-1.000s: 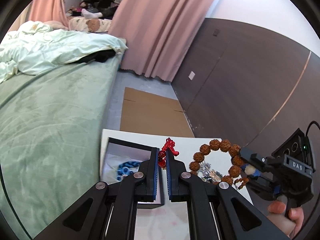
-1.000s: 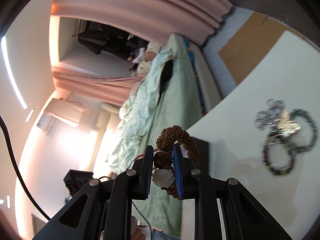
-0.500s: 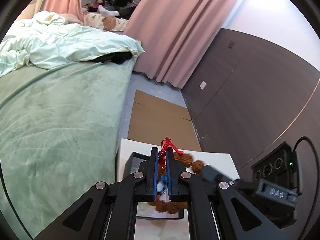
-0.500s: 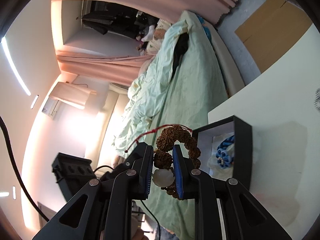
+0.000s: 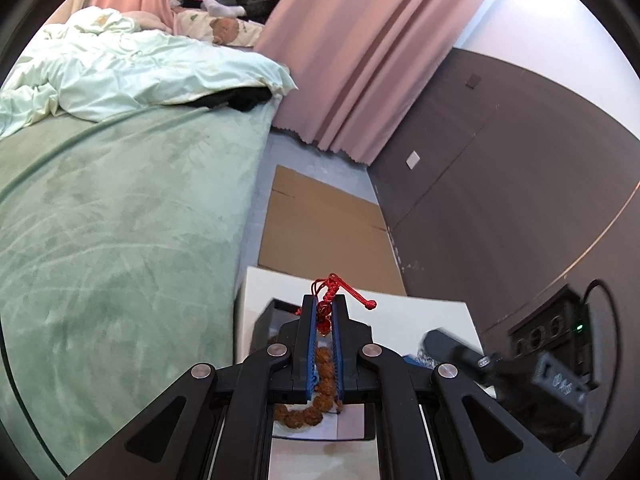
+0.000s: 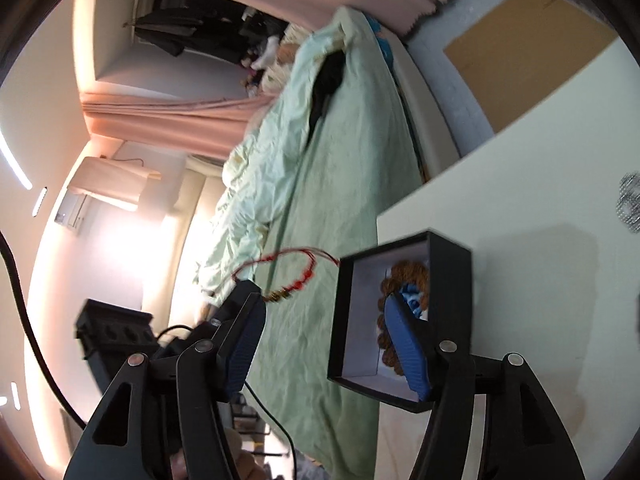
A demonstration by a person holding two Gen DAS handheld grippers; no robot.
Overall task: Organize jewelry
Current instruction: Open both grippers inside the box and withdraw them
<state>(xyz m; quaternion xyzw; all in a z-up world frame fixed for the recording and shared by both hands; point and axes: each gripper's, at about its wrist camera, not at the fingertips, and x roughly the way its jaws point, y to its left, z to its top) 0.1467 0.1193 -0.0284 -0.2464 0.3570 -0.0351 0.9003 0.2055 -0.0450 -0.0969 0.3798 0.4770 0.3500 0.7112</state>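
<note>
Counter [image 6: 520, 184]: white, under both claws; its edge runs close behind the box, so a nudge could slide the box off toward the bed.

Box [image 6: 450, 256]: black, open, just ahead of the right claw [image 6: 332, 344]. That claw's jaws have just been opening and now stand released, nothing between them; the near pad overlaps the box mouth, so pulling back carelessly could tip it.

Bead bracelet [image 6: 404, 274]: brown, lying inside the box, part covered by the pad. A blue piece beside it is too hidden to identify.

Red cord [image 5: 326, 312]: clenched in the left claw [image 5: 324, 316], looping in the air beside the box. Whether it joins the bracelet cannot be told; if so, a pull would drag the beads out.

Silver jewelry [image 6: 630, 208]: well off to the right, cut by the frame.
</note>
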